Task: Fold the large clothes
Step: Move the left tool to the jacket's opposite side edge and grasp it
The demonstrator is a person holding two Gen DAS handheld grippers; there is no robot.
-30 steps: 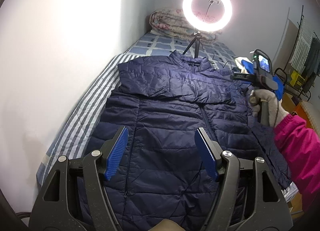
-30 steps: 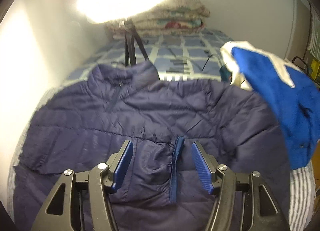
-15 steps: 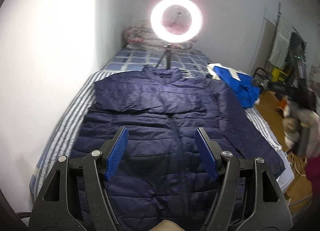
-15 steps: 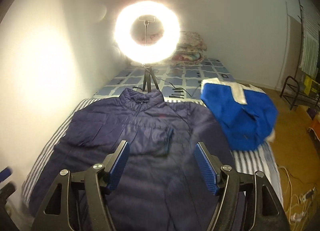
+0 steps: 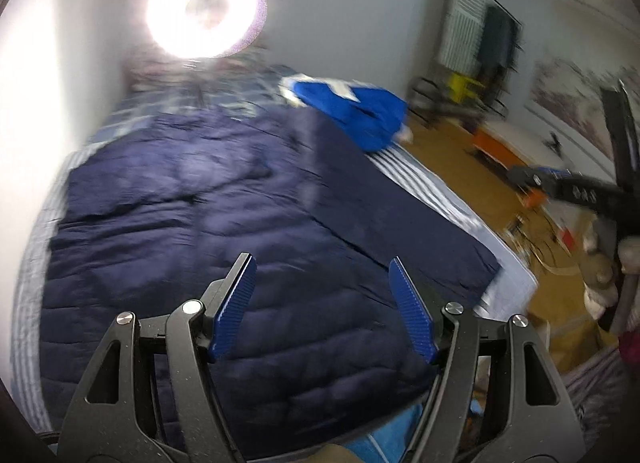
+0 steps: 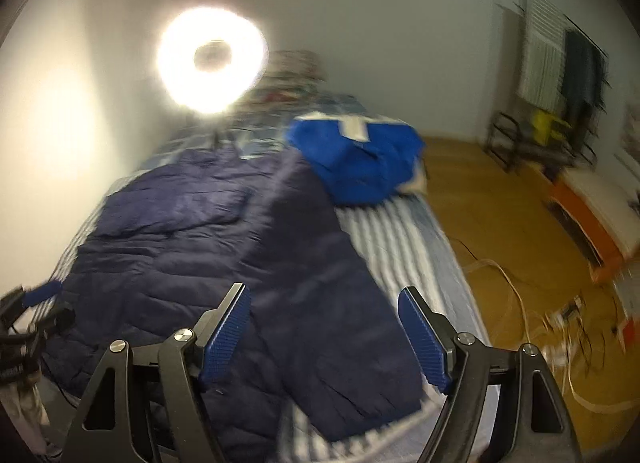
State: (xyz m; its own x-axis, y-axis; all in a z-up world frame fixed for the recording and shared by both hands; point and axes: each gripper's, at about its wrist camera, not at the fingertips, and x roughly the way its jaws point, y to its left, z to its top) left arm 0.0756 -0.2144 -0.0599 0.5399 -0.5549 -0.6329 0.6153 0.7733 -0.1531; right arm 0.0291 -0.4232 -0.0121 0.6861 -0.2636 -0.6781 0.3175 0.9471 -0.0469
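From the left wrist camera, the left tongs hang wide apart with nothing between their ribbed blue pads, poised above the lower part of the big navy quilted puffer jacket. That jacket lies spread flat across the blue-and-white striped bed, one sleeve stretched out toward the bed's right edge. Beyond it, near the far end of the bed, sits a bright blue garment with white trim, bunched up and touching the jacket's shoulder area. A glowing ring light blazes above the far end of the bed. At the far right edge the right tongs show in blur over the wooden floor, too smeared to read. Over to the right wrist camera: the right tongs gape wide too, gripping nothing, hovering over the jacket's outstretched sleeve near the bed's right side. The bright blue garment lies just past the sleeve's upper end. The ring light flares against the wall, and white cables trail across the floor beside the bed. The whole view is motion-blurred.
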